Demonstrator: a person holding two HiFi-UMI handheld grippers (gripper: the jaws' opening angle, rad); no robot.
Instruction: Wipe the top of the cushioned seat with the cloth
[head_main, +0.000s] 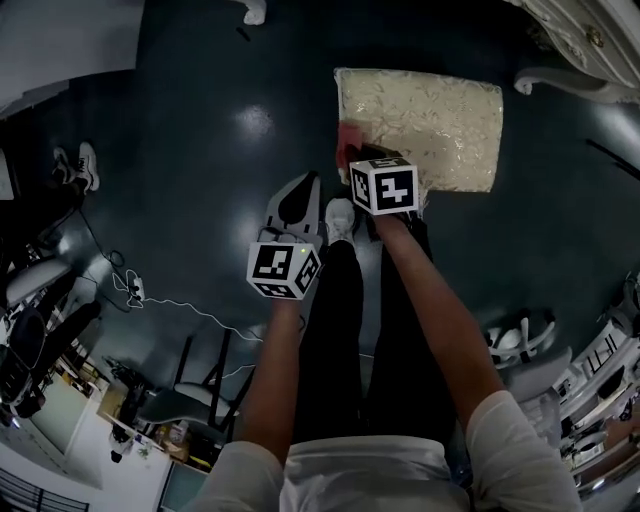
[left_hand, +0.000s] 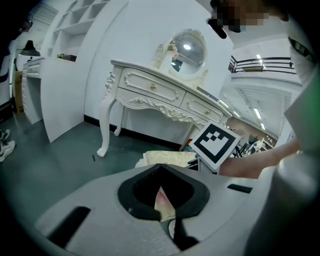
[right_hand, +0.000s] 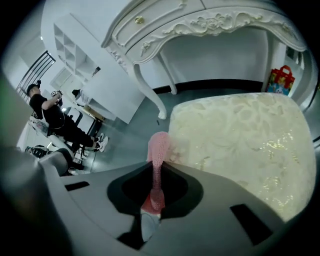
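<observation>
Seat: the cream cushioned seat with a leafy pattern stood on the dark shiny floor, just in front of the person's feet; its long side ran left to right in the head view

Cloth: the small pink knitted cloth stuck out of the right jaws; its loose end was at the seat's near left corner; I could not tell if it pressed on the cushion or only hung just over it

Right gripper: the right gripper had its jaws pinched tight on the cloth

Left gripper: the left gripper had its jaws closed together with nothing in them; it hung over the floor, to the left of the seat and apart from it

Which way: almost all of the seat top lay ahead and to the right of the right jaws; the right hand was the nearer one

Next move, a guess: the cloth would need to go down flat and slide right, along the long side

Behind: a white carved dressing table stood past the seat
</observation>
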